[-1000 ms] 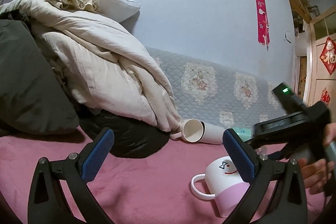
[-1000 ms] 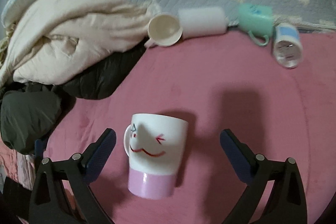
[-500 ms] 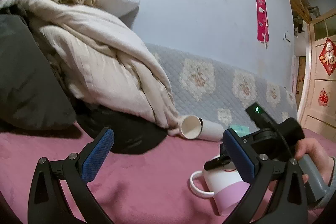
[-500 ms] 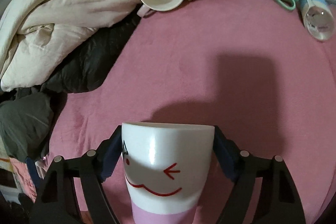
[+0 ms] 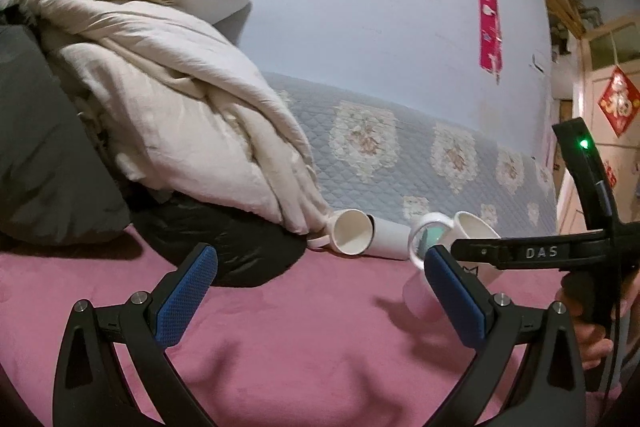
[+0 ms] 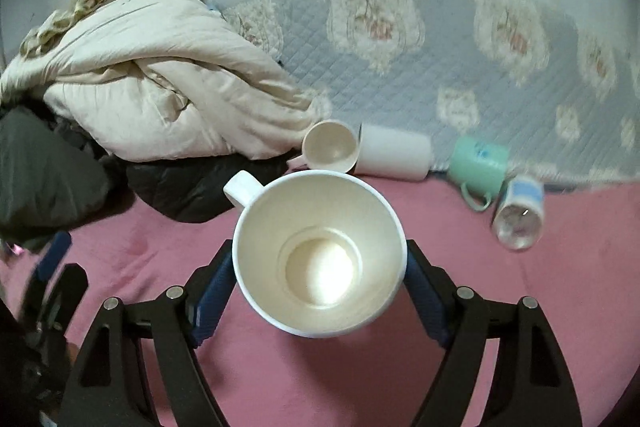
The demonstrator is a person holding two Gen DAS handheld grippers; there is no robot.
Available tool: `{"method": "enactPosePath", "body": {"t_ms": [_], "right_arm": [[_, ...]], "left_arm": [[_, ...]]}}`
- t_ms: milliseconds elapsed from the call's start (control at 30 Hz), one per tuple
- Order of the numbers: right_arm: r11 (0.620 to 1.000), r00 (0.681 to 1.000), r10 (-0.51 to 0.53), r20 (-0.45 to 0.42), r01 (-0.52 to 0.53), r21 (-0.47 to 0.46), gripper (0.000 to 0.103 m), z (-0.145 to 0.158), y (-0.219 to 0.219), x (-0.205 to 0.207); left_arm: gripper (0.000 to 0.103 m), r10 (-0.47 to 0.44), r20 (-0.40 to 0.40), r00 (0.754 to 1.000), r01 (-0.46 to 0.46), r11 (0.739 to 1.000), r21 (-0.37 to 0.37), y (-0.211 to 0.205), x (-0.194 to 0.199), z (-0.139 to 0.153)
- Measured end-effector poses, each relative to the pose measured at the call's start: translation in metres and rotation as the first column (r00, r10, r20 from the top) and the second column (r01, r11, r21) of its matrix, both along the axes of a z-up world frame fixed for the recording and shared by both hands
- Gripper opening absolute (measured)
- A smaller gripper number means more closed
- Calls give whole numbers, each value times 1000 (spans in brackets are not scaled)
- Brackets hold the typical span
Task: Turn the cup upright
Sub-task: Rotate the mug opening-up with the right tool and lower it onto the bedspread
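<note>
My right gripper [image 6: 320,287] is shut on a white mug with a pink base [image 6: 320,259]. It holds the mug above the pink blanket, mouth toward the camera, handle [image 6: 242,189] at upper left. In the left wrist view the same mug [image 5: 474,227] is tilted, mouth up and to the left, clamped in the right gripper [image 5: 476,255]. My left gripper [image 5: 316,291] is open and empty, low over the blanket to the left of the mug.
Several cups lie on their sides at the back of the pink blanket [image 6: 520,307]: a cream mug [image 6: 330,147], a white cup [image 6: 394,153], a green mug [image 6: 478,167], a clear bottle [image 6: 520,217]. Piled bedding [image 6: 160,87] and dark clothing [image 6: 192,187] are at left.
My right gripper, shut on the mug, has lifted it off the blanket and turned it from upside down to mouth-up and tilted. The left gripper has barely moved.
</note>
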State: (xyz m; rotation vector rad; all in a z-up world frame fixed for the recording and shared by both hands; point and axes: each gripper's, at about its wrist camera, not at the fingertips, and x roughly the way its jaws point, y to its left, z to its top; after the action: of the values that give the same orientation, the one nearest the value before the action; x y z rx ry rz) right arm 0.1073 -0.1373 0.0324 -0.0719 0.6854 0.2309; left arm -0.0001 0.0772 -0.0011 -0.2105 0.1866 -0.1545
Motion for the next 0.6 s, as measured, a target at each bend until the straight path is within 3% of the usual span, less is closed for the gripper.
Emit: {"method": "enactPosePath", "body": {"t_ms": [200,433,600], "right_arm": [[1000,999,-3,-37,4,23,81,-10,-8,-1],[999,1000,-7,-13,7,38,81,-13,-16,-5],[1000,999,-5,-33,4,-22,81,-28,-11,-4]], "left_arm": [[103,-33,2,999,32,999,30,-8,0,1],[103,-35,-4,999,35,999,33,-9,0,1],[103,-34,-3,999,34,999,35,-8,0,1]]}}
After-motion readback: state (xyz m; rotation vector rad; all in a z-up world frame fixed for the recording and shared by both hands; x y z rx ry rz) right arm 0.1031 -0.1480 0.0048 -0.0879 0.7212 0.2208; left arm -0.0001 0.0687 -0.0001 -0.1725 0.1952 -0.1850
